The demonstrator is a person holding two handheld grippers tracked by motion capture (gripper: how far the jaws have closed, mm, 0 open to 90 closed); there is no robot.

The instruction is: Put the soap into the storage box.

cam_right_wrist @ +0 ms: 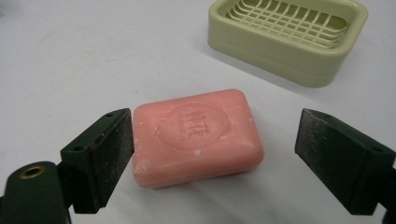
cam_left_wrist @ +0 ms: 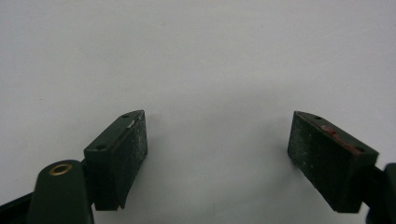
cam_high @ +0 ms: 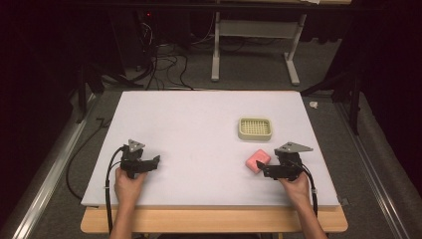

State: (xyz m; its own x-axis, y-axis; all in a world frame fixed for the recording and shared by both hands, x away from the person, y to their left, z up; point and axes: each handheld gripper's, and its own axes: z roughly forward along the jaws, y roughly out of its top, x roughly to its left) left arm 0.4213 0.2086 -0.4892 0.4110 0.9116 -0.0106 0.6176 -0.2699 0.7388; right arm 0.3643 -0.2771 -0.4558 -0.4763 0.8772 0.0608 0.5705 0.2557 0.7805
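Right gripper view: my right gripper wide open around pink soap, ready to grab, holds nothing. Soap dish near. Left gripper wide open, empty.

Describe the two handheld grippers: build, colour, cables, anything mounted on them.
Both are black. The left claw and right claw each carry a grey three-cornered plate on top and trail a black cable back past the person's forearm. Close up, each has two blocky black jaws faced with dark, gritty pads, small screw holes on top, and a brass-coloured ring at the left arm's base.
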